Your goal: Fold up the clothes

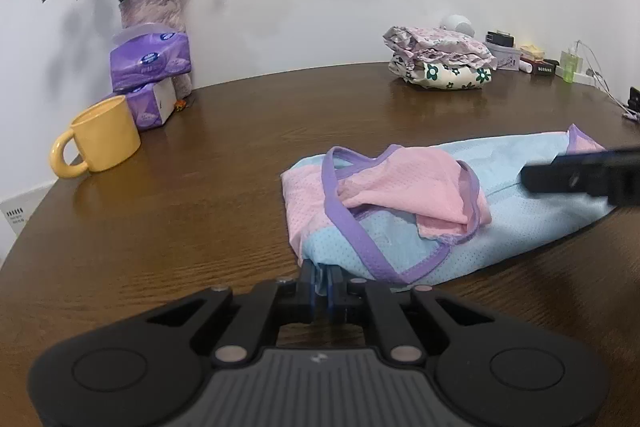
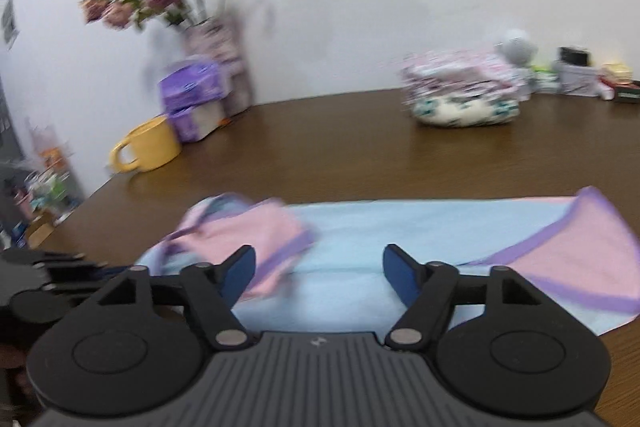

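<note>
A light blue and pink mesh top (image 1: 400, 223) with purple trim lies on the brown table (image 1: 200, 187), its pink upper part bunched over the blue body. My left gripper (image 1: 322, 279) is shut on the garment's near left corner, blue fabric pinched between its pads. In the blurred right wrist view the same top (image 2: 344, 227) spreads across the table, and my right gripper (image 2: 318, 273) stands open above its near edge, with fabric under the gap and neither pad pressing on it. The right gripper (image 1: 580, 179) also shows as a dark bar over the top's right end.
A yellow mug (image 1: 100, 137) and purple tissue packs (image 1: 150, 61) stand at the left, with a vase of dried roses (image 1: 152, 7) behind. A stack of folded floral clothes (image 1: 440, 61) sits at the back right beside small items (image 1: 536, 61) along the wall.
</note>
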Demonstrator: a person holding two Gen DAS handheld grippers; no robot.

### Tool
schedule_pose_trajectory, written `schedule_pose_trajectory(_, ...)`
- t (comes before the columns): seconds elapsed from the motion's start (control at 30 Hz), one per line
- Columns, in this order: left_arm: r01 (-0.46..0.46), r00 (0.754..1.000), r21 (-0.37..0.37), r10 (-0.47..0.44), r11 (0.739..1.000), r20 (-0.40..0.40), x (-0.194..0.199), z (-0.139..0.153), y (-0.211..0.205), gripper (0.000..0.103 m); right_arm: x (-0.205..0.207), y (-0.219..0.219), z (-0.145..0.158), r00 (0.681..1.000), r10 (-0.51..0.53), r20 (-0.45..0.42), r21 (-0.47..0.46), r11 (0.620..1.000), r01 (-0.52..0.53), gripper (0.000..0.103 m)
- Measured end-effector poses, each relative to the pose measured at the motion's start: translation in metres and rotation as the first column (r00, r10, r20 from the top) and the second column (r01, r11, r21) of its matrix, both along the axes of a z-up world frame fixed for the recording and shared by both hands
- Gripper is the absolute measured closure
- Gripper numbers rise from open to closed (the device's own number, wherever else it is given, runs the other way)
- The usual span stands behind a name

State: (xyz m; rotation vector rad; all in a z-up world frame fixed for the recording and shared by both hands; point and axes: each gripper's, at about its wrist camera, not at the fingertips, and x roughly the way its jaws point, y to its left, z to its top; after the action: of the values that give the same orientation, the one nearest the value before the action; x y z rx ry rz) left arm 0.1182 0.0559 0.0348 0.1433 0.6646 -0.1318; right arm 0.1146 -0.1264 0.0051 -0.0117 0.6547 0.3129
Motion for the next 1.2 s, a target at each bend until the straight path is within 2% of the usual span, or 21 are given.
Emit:
schedule_pose_trajectory(0.13,-0.015,1.0,-0.003,0.015,1.0,-0.006,0.0,-0.001,0.002,0.093,0.0,0.0,0.0,1.0,0.0,0.0,0.0,1.0,0.0,0.058)
schedule_pose_trajectory(0.2,-0.019,1.0,-0.005,0.019,1.0,-0.007,0.001,-0.001,0.003,0.092,0.0,0.001,0.0,1.0,0.001,0.0,0.0,1.0,-0.001,0.061)
schedule_pose_trajectory(0.67,-0.039,0.999,-0.08,0.036,0.996,-0.034,0.007,-0.002,0.014,0.091,-0.001,0.002,0.0,1.0,0.002,0.0,0.001,1.0,-0.002,0.062)
schedule_pose_trajectory(1.07,-0.03,0.999,-0.052,0.029,0.998,-0.021,0.007,-0.003,0.011,0.091,-0.001,0.003,0.0,1.0,0.003,0.0,0.001,1.0,-0.003,0.06)
schedule_pose_trajectory(1.13,-0.017,1.0,-0.031,0.016,0.999,-0.014,0.007,-0.003,0.008,0.091,-0.001,0.003,0.0,1.0,0.003,0.0,0.001,1.0,-0.003,0.063)
schedule_pose_trajectory(1.17,-0.011,1.0,-0.025,0.011,1.0,-0.011,0.006,-0.003,0.008,0.094,-0.001,0.003,0.0,1.0,0.003,0.0,0.001,1.0,-0.003,0.065)
schedule_pose_trajectory(1.2,-0.004,1.0,-0.02,0.004,1.0,-0.008,0.006,-0.004,0.007,0.097,-0.001,0.003,0.0,1.0,0.003,0.0,0.001,1.0,-0.003,0.073)
